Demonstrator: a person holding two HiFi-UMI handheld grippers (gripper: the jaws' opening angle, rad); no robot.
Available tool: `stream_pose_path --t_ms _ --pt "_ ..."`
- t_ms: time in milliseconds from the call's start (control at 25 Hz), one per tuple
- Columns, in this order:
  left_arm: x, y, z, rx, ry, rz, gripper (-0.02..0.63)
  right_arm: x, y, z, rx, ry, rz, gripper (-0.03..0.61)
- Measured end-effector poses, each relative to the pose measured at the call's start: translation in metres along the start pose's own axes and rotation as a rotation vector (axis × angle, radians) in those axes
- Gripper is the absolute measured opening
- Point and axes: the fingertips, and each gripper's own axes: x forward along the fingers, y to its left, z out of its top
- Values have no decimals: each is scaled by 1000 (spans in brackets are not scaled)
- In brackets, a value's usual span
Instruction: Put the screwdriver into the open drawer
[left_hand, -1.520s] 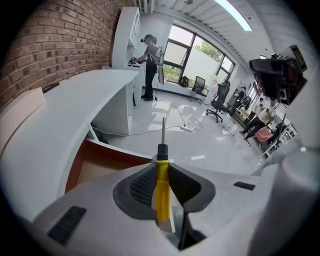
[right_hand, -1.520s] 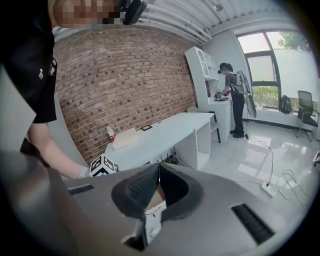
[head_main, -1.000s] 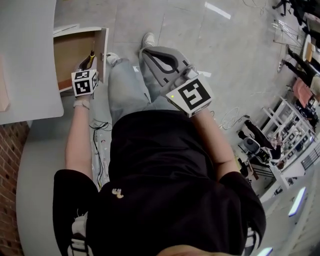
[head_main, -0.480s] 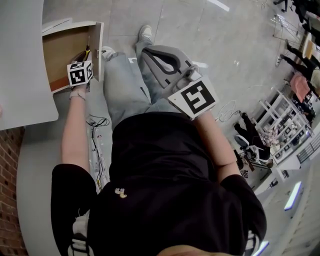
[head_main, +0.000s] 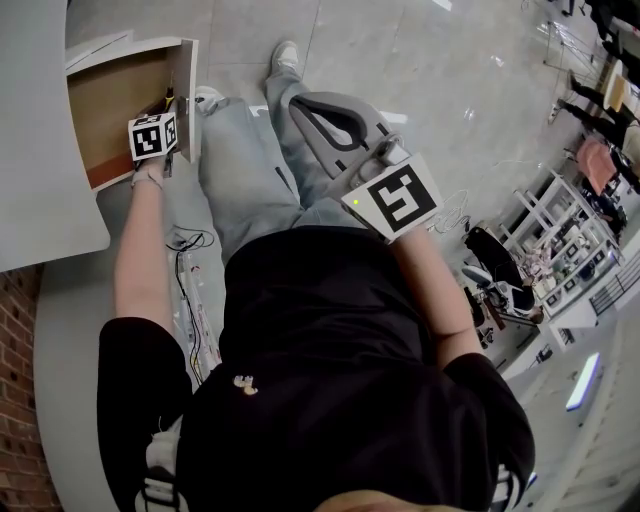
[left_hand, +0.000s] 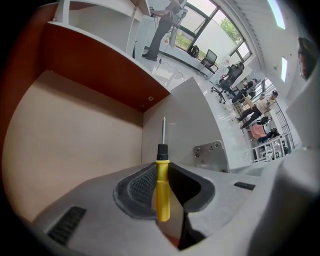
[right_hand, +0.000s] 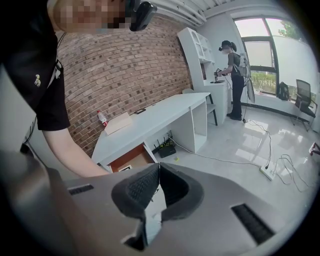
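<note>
At the open tan wooden drawer (left_hand: 70, 140), part-hidden under the white desk (head_main: 35, 150), my left tongs (left_hand: 161, 167) clamp the yellow-handled screwdriver (left_hand: 162, 200); my right tongs (right_hand: 156, 172) are closed together, empty.

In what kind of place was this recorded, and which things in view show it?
Probably an office or a lab workroom: a white desk with an open drawer beside a brick wall, and an office chair by large windows.
</note>
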Motion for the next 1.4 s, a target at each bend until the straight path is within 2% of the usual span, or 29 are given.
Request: stream_pose_path --t_ms 280,520,760,1200,1400 --pt "11 13 -13 -27 34 18 74 1 1 -2 -10 16 4 12" --pt "15 19 -2 -35 26 38 74 0 2 -1 -10 30 13 12" --pt "22 25 -7 1 67 51 74 1 3 -6 -11 41 13 12" --pt "2 27 -22 -28 73 115 75 0 8 -4 -27 27 16 12" --pt "-23 37 -41 -13 55 168 73 -1 41 -9 -55 3 30 12"
